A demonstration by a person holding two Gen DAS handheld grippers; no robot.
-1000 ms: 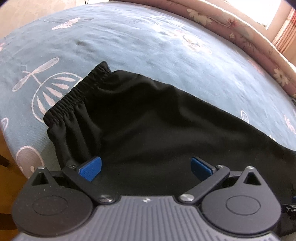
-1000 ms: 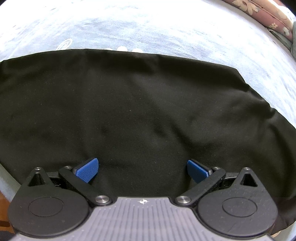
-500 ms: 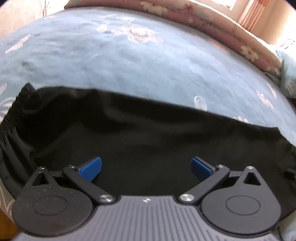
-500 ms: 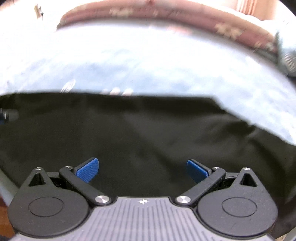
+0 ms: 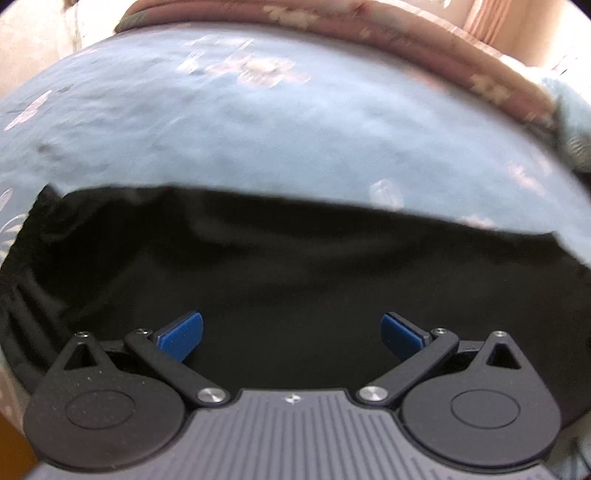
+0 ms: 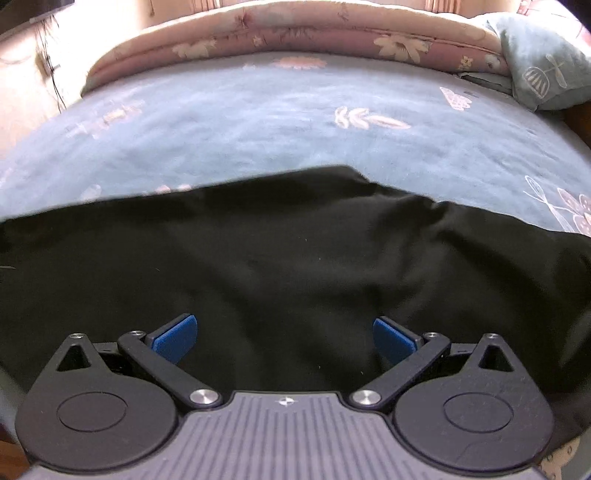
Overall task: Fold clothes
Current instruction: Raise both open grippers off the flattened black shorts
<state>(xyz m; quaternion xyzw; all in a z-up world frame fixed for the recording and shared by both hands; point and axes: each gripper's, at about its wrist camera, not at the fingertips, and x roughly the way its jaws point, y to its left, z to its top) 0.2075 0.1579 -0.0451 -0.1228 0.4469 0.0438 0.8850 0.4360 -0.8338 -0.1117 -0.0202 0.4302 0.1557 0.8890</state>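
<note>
Blue bed (image 6: pixel 258 122) under black shorts (image 6: pixel 295 251), left gripper (image 5: pixel 291 334) and right gripper (image 6: pixel 284 338) spread wide over them, holding nothing.

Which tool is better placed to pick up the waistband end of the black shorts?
Left tool, probably: the shorts show their gathered waistband only in its view, at the left. Both tools are open.

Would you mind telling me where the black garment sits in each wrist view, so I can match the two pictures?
Left wrist: the black garment fills the lower middle, edge to edge.
Right wrist: it spans the same band, with a wrinkled corner at upper right.
Shared landmark: the pink floral quilt across the top.
</note>
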